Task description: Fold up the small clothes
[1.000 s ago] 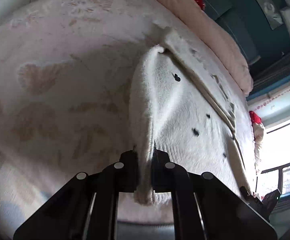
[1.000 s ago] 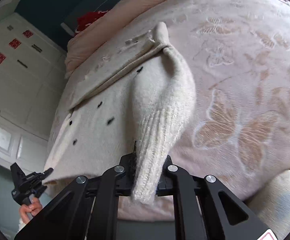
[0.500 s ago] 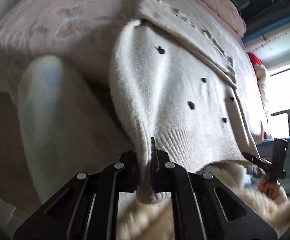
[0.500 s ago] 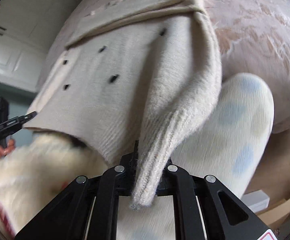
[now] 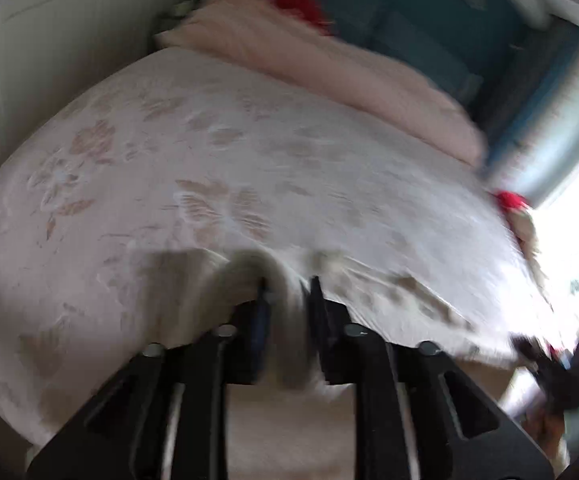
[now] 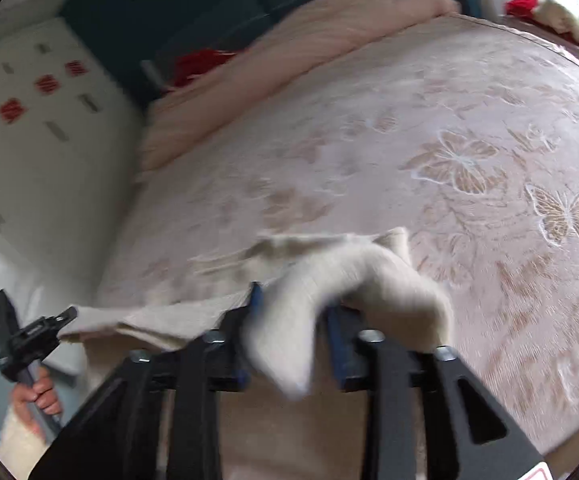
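Observation:
A cream knit cardigan [image 6: 373, 280] lies bunched at the near edge of the bed. My right gripper [image 6: 293, 300] is shut on its sleeve, which drapes over the fingers. My left gripper [image 5: 287, 292] is shut on the other sleeve [image 5: 285, 320], blurred by motion. The rest of the garment stretches between the two grippers as a low strip [image 6: 161, 320]. The left gripper shows in the right wrist view [image 6: 33, 336], held by a hand.
The bed [image 6: 449, 140] has a pale pink cover with butterfly patterns. A pink duvet [image 5: 329, 68] lies rolled at the head. A red and cream item [image 5: 513, 208] sits at the bed's far side. A white wardrobe [image 6: 29, 120] stands beside the bed.
Both grippers swung up from beside the bed and moved forward over it, carrying the sleeves. The cardigan's spread front with dark buttons is now out of sight, bunched low near the grippers.

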The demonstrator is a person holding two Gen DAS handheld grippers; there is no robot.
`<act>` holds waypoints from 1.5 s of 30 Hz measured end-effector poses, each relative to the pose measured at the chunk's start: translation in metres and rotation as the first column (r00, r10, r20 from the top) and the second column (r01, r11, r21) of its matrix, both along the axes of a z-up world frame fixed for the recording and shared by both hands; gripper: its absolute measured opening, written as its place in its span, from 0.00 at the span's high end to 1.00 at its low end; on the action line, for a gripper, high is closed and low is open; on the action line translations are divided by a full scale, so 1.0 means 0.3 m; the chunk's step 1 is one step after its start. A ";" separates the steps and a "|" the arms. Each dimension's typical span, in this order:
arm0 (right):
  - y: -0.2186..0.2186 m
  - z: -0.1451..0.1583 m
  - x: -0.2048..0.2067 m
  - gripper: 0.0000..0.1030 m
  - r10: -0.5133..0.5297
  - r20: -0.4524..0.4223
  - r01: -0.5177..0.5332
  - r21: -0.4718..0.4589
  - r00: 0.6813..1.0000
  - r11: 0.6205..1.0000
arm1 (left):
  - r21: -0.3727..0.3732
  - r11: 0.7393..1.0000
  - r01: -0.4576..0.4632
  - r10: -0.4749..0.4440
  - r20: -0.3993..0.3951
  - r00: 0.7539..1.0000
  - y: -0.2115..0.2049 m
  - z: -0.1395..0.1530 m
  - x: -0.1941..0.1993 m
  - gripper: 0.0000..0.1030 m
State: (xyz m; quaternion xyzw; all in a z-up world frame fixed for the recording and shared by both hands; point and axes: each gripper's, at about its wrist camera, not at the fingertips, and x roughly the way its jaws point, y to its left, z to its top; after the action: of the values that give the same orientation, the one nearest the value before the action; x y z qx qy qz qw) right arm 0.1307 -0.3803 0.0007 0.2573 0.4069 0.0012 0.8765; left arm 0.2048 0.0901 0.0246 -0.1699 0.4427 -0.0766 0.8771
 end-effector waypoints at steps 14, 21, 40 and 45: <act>-0.056 -0.203 0.070 0.25 -0.100 -0.094 0.087 -0.138 0.991 0.987 | 0.095 0.994 0.051 -0.041 -0.112 0.993 -0.003 -0.262 0.079 0.27; -0.062 -0.092 0.107 0.93 -0.089 -0.025 0.088 -0.036 0.996 0.995 | 0.104 0.994 0.046 -0.037 -0.092 0.995 -0.010 -0.190 0.136 0.93; 0.137 -0.073 0.032 0.83 0.024 -0.032 -0.029 -0.164 0.999 0.986 | 0.183 0.982 0.039 -0.035 -0.022 0.999 -0.083 -0.138 -0.028 0.63; 0.271 -0.313 -0.023 0.85 0.079 -0.186 -0.115 -0.192 0.979 0.975 | 0.168 0.984 0.052 -0.025 -0.161 0.987 -0.106 -0.358 -0.130 0.62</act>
State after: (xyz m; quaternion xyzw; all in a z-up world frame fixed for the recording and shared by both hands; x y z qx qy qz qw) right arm 0.1238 -0.2990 -0.0933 0.1457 0.4934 -0.0199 0.8573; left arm 0.1657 0.0583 -0.0828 -0.0906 0.5190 -0.0415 0.8489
